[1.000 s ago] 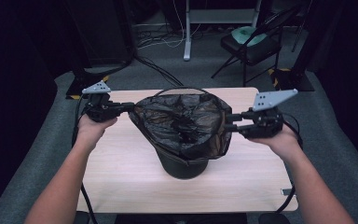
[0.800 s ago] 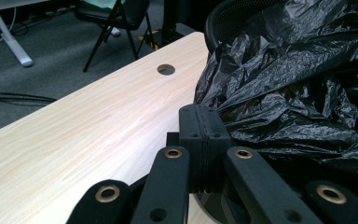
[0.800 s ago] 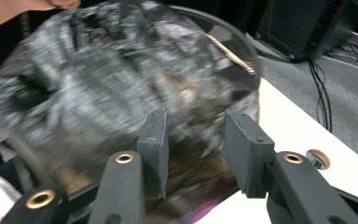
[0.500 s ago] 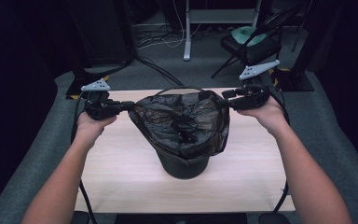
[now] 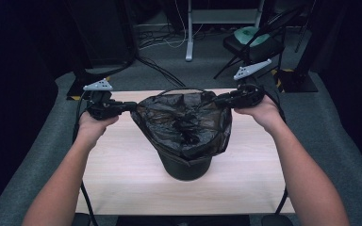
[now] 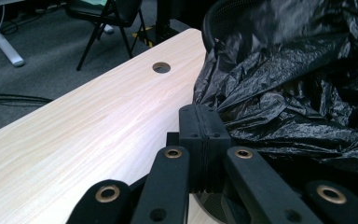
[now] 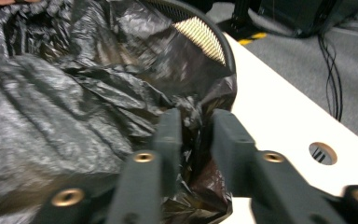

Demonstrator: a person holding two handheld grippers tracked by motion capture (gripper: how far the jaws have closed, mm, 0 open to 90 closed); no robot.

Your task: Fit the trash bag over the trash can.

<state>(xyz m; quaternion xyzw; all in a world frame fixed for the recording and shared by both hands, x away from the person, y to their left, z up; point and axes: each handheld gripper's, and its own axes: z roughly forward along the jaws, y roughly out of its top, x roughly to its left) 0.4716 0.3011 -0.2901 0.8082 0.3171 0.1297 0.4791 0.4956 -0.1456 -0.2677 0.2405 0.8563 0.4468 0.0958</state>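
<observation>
- High view: a black mesh bin [image 5: 187, 165] is seen standing near the middle of a pale wooden table [image 5: 136, 179], with a black plastic bag [image 5: 184, 120] draped over its mouth and spread wide above it.
- The bag's left edge is pinched by the left gripper [image 5: 131, 106], whose jaws are pressed fully together on the plastic, as is confirmed in the left gripper view [image 6: 200, 135].
- The bag's far right edge is taken between the jaws of the right gripper [image 5: 219, 100]; these have just been closing, and in the right gripper view [image 7: 196, 123] a fold of plastic is seen caught in the narrow gap between them.
- Inside the bag, crumpled folds of its own plastic are gathered toward the centre; whether anything else lies within cannot be told.
- The bin's curved mesh rim [image 7: 200, 32] is left uncovered at the far side, beyond the bag.
- A round cable hole [image 6: 161, 67] is seen in the tabletop.
</observation>
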